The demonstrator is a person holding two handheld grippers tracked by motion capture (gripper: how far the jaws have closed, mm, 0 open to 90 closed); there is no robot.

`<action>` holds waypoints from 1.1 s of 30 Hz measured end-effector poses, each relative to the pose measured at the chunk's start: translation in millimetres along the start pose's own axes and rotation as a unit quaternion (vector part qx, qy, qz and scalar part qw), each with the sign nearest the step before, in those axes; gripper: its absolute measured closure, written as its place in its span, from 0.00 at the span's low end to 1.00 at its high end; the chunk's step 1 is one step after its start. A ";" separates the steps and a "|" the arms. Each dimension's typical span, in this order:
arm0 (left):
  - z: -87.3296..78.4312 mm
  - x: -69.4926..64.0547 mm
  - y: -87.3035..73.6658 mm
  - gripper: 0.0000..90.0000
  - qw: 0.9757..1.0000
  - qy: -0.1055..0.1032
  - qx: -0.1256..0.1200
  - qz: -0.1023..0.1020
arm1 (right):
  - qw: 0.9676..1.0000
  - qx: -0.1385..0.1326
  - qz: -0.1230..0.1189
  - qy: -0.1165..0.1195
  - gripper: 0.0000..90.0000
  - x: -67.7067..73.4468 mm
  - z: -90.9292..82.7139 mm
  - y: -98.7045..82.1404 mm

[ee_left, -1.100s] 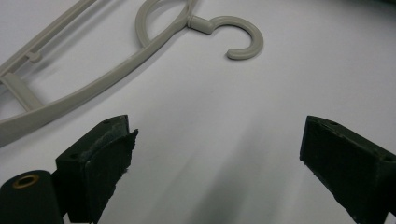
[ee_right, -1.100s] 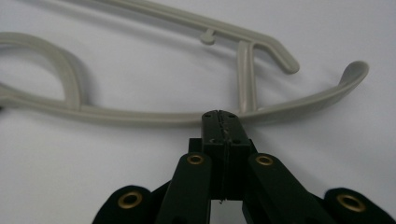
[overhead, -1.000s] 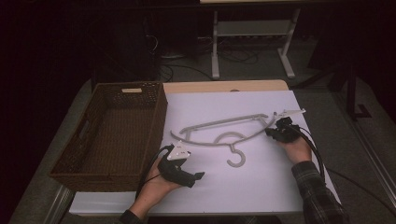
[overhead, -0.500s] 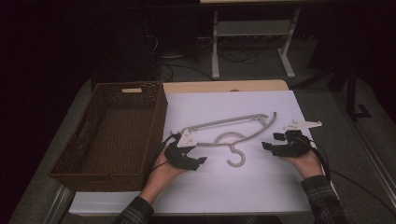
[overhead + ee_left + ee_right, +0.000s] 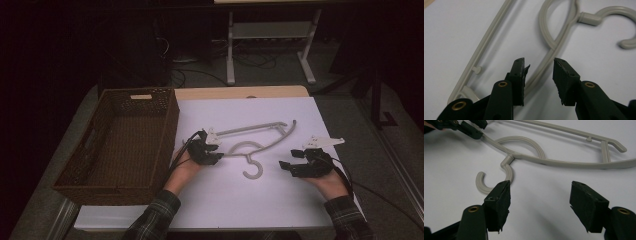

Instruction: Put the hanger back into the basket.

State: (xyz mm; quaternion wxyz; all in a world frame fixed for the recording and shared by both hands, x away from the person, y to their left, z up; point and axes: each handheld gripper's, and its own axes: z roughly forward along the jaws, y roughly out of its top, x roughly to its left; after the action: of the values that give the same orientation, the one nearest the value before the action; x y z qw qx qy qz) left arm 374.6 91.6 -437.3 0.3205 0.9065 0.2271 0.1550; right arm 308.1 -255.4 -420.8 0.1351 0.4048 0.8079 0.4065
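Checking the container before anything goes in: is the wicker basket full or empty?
Empty. In the high view the wicker basket shows only its bare woven floor and walls; the hanger lies outside it on the table.

One camera looks down from high above the near edge of the table point(image 5: 300, 107), and two close ones both see the hanger point(image 5: 554, 45).

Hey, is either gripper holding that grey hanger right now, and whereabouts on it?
Not yet. The left gripper straddles the hanger arm, jaws closing but not touching. The right gripper is open over bare table.
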 end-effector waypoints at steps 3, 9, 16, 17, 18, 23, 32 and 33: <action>5.6 1.6 -2.9 0.71 1.000 -0.013 0.007 -0.003 | 1.000 -0.004 0.005 0.002 0.36 -2.1 -1.2 -0.7; 6.1 7.5 -5.8 0.73 0.999 -0.033 -0.001 -0.022 | 1.000 -0.006 0.011 0.001 0.36 -4.4 -1.7 -2.0; 2.1 -0.2 -3.4 0.79 0.997 -0.076 0.009 -0.029 | 1.000 -0.005 0.011 0.001 0.37 -4.8 -1.1 -2.2; 2.1 -0.2 -3.4 0.80 0.997 -0.076 0.009 -0.029 | 1.000 -0.005 0.011 0.001 0.37 -4.8 -1.1 -2.2; 1.2 -4.6 -2.1 0.81 0.996 -0.089 0.014 -0.026 | 1.000 -0.005 0.011 0.002 0.37 -5.0 -0.8 -2.4; -0.6 -24.7 3.8 0.86 0.991 -0.132 0.029 0.001 | 1.000 -0.007 0.009 0.001 0.38 -5.7 -1.0 -2.6; -1.9 -31.3 -3.0 0.74 0.992 -0.119 0.026 0.040 | 1.000 -0.003 0.013 -0.002 0.38 -7.8 -2.3 -6.2; -1.9 -31.3 -3.0 0.74 0.992 -0.119 0.026 0.040 | 1.000 -0.003 0.013 -0.002 0.38 -7.8 -2.3 -6.2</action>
State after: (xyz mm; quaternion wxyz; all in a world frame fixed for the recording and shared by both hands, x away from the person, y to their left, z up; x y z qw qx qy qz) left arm 346.4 78.6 -442.0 0.3152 0.9349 0.1545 0.0530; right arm 308.4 -264.7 -424.9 0.1327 0.4158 0.8008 0.4101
